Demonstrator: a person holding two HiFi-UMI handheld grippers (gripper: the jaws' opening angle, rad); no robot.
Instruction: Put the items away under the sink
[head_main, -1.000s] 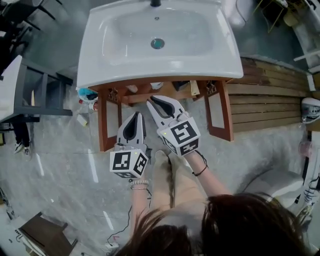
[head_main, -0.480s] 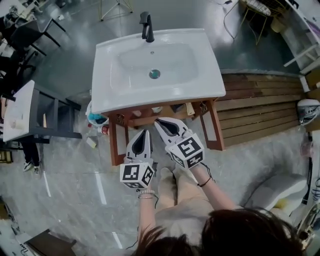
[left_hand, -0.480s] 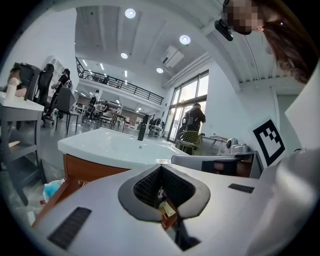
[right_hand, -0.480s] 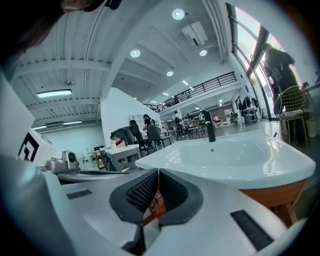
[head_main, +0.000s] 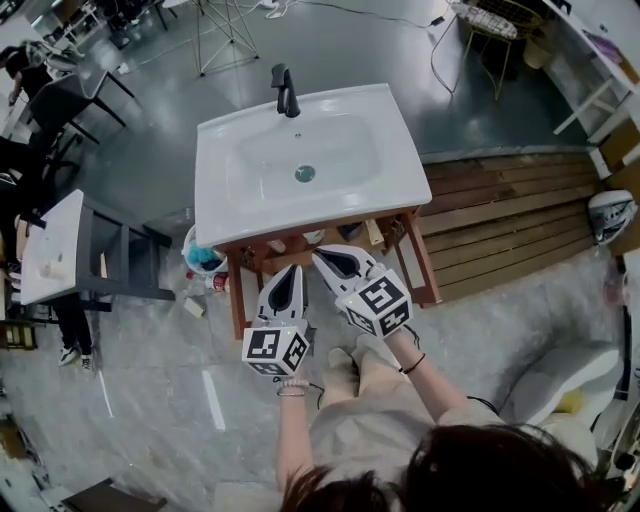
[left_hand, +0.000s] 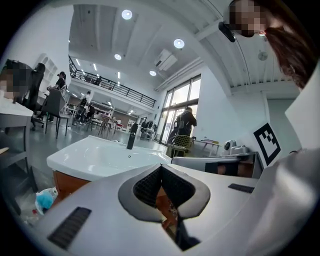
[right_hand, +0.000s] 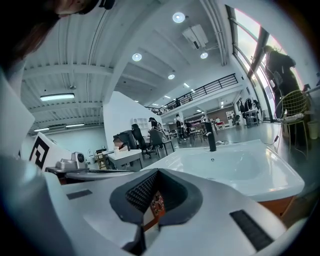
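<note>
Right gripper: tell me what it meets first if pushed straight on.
Probably the front rim of the white ceramic sink, or the brown wooden cabinet just beneath it; depth is unclear.

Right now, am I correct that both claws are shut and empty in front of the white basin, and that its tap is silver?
Not quite: the tap is black, not silver, as the head view shows. The rest holds: the left claw and the right claw are shut and empty in front of the white basin.
</note>
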